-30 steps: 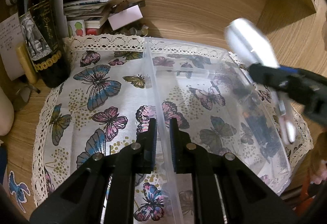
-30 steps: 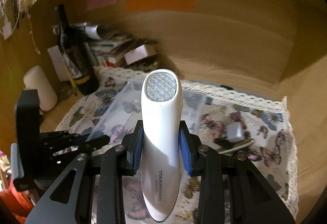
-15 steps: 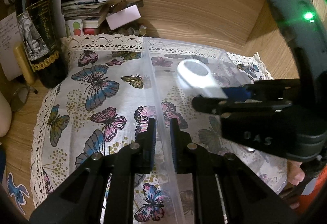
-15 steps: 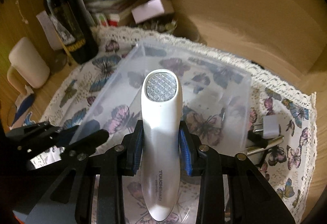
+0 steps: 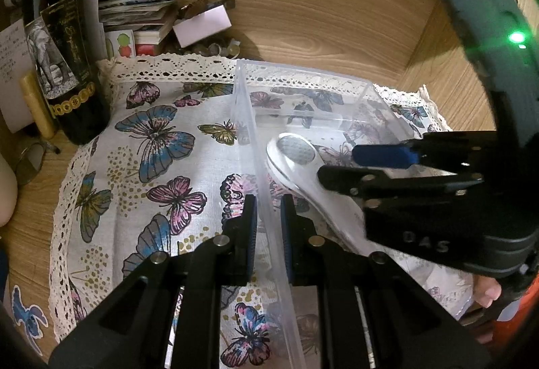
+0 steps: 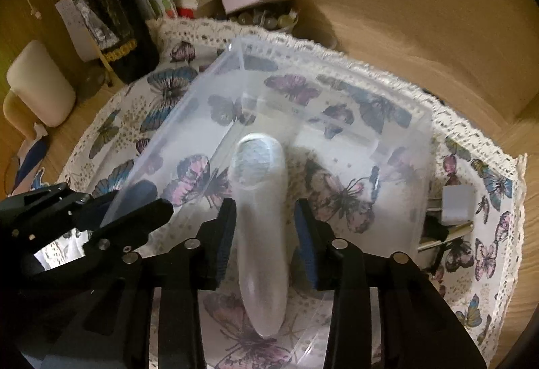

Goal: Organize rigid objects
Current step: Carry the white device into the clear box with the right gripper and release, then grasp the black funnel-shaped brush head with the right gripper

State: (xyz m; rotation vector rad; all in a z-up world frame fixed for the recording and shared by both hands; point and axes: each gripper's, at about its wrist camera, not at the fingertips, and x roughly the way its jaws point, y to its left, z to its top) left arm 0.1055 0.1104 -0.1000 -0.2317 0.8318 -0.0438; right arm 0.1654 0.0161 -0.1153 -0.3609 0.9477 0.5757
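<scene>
A clear plastic box (image 5: 305,84) (image 6: 337,69) stands on a butterfly-print cloth (image 5: 151,146). My left gripper (image 5: 268,214) is shut on the box's left wall near its front; it shows in the right wrist view (image 6: 134,204). A white handheld device with a gridded head (image 5: 296,153) (image 6: 261,200) lies blurred inside the box. My right gripper (image 6: 264,221) is open, its pads apart from the device on both sides; it hangs over the box in the left wrist view (image 5: 367,163).
A dark wine bottle (image 5: 60,45) stands at back left beside stacked papers and a small box (image 5: 202,22). A white plug adapter (image 6: 456,204) and metal piece lie right of the box. A cream mug (image 6: 40,82) stands left. Wooden walls close the back and right.
My right gripper lowered the white device into the clear box and opened, letting it go. My left gripper stayed shut on the box wall.
</scene>
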